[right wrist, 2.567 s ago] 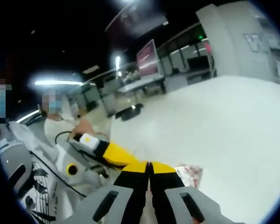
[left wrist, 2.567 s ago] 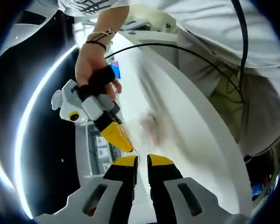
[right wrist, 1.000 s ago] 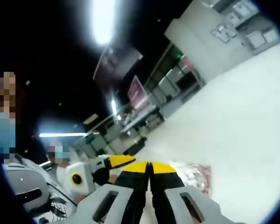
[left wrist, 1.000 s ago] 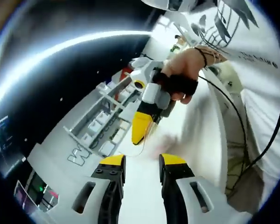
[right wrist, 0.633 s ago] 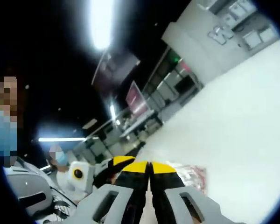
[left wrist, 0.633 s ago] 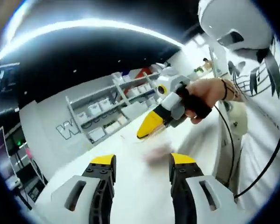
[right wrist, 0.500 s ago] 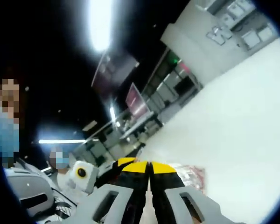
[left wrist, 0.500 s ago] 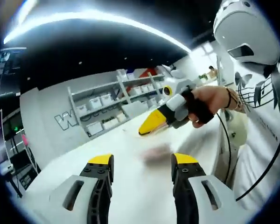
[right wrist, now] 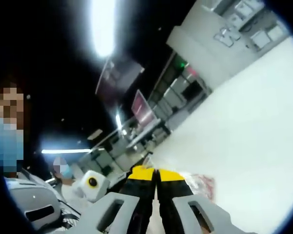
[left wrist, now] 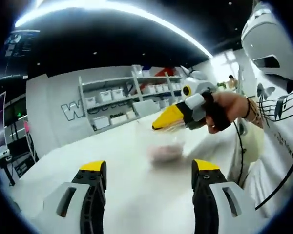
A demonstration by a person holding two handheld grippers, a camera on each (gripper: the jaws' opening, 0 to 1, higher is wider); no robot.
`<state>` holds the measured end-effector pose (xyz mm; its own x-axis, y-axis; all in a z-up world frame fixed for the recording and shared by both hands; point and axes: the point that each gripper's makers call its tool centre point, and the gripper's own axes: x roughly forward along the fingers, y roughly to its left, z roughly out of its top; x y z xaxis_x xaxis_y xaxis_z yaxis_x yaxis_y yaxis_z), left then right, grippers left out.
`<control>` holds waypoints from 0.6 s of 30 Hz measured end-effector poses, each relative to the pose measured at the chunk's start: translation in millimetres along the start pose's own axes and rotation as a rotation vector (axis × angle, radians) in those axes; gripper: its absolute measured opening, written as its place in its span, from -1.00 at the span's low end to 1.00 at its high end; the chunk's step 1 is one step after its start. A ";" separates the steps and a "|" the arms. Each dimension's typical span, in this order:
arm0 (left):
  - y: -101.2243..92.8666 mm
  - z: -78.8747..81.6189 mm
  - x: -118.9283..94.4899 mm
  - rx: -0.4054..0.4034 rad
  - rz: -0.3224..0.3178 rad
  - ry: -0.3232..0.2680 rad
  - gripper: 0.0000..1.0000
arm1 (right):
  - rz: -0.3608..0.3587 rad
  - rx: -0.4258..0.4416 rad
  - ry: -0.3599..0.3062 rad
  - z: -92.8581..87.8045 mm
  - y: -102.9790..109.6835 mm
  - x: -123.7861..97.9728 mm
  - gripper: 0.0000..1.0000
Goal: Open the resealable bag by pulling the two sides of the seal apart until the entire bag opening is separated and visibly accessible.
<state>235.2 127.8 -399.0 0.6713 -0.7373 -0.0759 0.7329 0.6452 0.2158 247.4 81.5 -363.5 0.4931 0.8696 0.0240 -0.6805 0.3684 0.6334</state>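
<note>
- The white table (left wrist: 53, 161) is the biggest thing. It fills the lower half of the left gripper view and the right side of the right gripper view. There is one table.
- One wall of shelves (left wrist: 122, 105) with white boxes stands behind the table, in the middle of the left gripper view.
- The left gripper (left wrist: 149, 168) rises from the bottom of its view. Its two yellow tips are wide apart and hold nothing.
- The right gripper (left wrist: 158, 126) comes in from the right of that view, held by a hand (left wrist: 227, 109). Its yellow tips are pressed together. It looks like they pinch the top edge of the bag, but the blur makes it hard to be sure.
- The bag (left wrist: 166, 152) is one small, pinkish, blurry thing in the middle of the left gripper view. It sits just under the right gripper's tips and straight ahead of the left gripper's open tips.
- In the right gripper view the bag (right wrist: 201, 186) peeks out at the bottom, just right of the closed tips.
- The right gripper is nearer the bag. My guess is the left one must move forward and grab the other side.
- I cannot tell which way the bag's long side runs.
</note>
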 end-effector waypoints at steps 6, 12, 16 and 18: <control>8.0 -10.9 -1.5 0.001 0.027 0.041 0.46 | -0.002 -0.010 -0.014 6.6 1.2 -2.2 -1.00; 11.0 -10.6 -2.1 -0.076 0.035 0.025 0.54 | 0.005 0.003 -0.022 8.8 2.2 -2.4 -1.00; 12.8 -15.3 -0.6 -0.106 0.033 0.036 0.60 | 0.008 0.003 -0.027 11.1 3.8 -2.9 -1.00; 13.5 -16.3 -0.1 -0.111 0.035 0.036 0.61 | 0.011 0.000 -0.033 13.6 5.4 -3.4 -1.00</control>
<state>246.8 139.9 -411.9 0.6988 -0.7075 -0.1054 0.7153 0.6901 0.1101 249.5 75.9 -349.6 0.5035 0.8622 0.0565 -0.6860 0.3591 0.6328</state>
